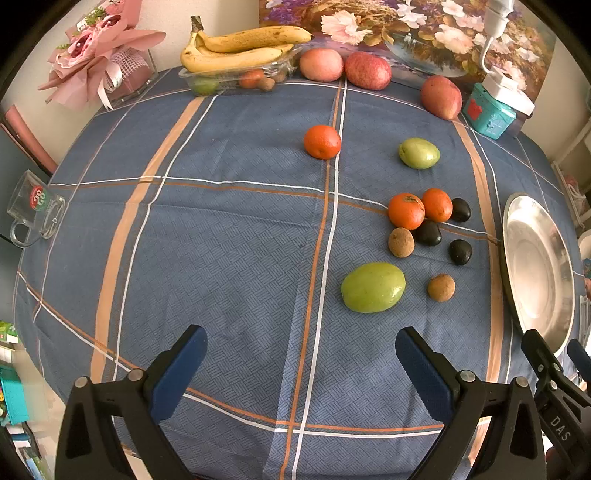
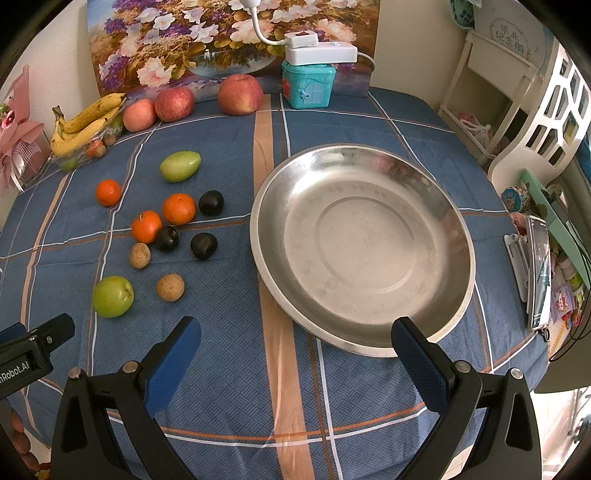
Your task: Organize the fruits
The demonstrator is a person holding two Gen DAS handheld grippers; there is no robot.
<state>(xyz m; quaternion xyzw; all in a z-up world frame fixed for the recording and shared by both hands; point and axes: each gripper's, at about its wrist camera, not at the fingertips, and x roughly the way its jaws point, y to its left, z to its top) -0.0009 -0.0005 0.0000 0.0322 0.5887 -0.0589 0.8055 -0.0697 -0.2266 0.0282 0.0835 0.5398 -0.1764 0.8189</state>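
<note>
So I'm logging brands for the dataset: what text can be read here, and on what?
"DAS" on the right gripper.
"nRobot.AI", cut off by the frame edge, on the left gripper.
"28" on the glass mug.
Chinese characters on the white shelf sign: too blurred to read.

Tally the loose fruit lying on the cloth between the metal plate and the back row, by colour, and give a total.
Orange fruit: 3
Green fruit: 2
Dark fruit: 3
Brown fruit: 2
Total: 10
</note>
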